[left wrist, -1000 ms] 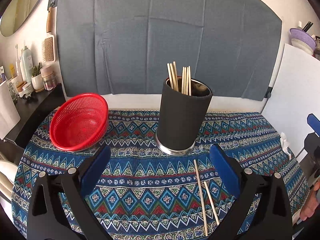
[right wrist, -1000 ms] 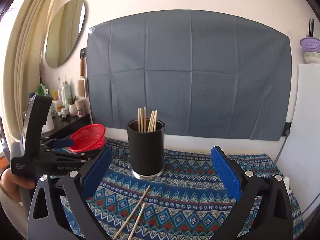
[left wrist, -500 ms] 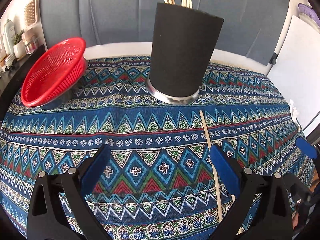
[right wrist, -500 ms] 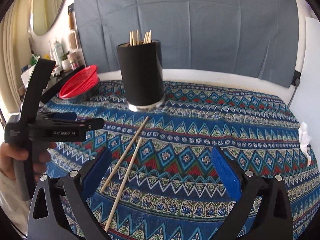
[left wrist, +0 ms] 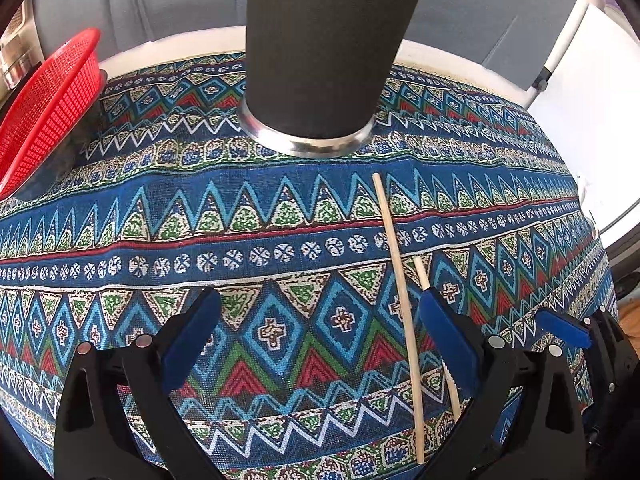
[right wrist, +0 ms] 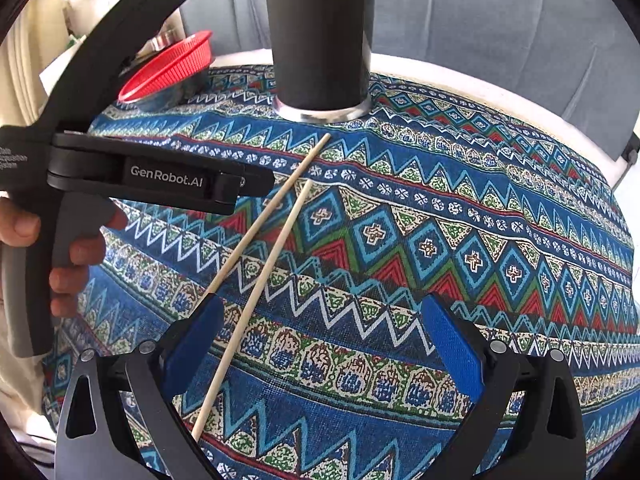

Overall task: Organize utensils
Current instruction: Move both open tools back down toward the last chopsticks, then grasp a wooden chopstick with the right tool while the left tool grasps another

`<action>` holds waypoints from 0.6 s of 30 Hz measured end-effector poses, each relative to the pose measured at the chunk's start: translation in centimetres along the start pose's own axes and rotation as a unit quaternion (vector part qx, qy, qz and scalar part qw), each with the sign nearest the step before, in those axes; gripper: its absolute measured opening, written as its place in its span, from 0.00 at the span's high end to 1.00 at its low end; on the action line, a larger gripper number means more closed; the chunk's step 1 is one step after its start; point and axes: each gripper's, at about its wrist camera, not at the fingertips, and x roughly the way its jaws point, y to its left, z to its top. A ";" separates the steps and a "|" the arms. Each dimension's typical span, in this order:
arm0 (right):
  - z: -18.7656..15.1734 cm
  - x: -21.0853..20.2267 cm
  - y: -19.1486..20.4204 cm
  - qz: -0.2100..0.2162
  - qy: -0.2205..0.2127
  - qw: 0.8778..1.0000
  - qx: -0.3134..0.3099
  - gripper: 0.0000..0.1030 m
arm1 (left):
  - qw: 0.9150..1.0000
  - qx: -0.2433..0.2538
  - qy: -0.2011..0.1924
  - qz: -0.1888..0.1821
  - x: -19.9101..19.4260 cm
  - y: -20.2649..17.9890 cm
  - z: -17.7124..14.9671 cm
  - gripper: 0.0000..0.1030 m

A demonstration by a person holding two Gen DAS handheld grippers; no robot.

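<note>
Both grippers spread wide over two loose chopsticks on the bench.

Left wrist view: the left gripper [left wrist: 318,334] is released, holding nothing; the long chopstick [left wrist: 398,264] lies between its fingers [left wrist: 192,338], the short chopstick [left wrist: 420,270] passing under the right one, near the black holder [left wrist: 320,48].
Right wrist view: the right gripper [right wrist: 320,338] is also spread wide and empty, one chopstick [right wrist: 256,292] running just inside its left finger.

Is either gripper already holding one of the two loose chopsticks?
No. Both chopsticks lie flat on the tablecloth, and the left gripper and right gripper are open and empty.
</note>
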 end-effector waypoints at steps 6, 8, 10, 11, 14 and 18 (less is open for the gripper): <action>-0.4 0.9 0.1 -0.005 0.008 1.000 -0.010 0.08 | 0.999 0.040 -0.004 0.028 0.6 -1.3 -0.1 0.06; -0.4 1.0 -0.4 0.008 0.010 1.000 -0.001 0.07 | 0.997 0.062 -0.008 0.051 1.0 -1.7 -0.2 0.06; -0.6 1.0 -0.6 0.009 -0.001 1.000 -0.001 0.07 | 0.996 0.070 -0.019 0.057 1.2 -1.9 -0.2 0.05; -0.7 0.9 -0.6 0.010 -0.007 1.000 -0.003 0.07 | 0.996 0.072 -0.022 0.057 1.2 -1.9 -0.3 0.05; -0.9 0.8 -0.5 0.008 -0.009 1.000 0.001 0.06 | 0.995 0.084 -0.033 0.051 1.1 -1.7 -0.6 0.04; -0.7 0.9 -0.6 0.006 0.004 1.000 0.005 0.06 | 0.992 0.115 -0.048 0.029 0.7 -1.2 -1.3 0.04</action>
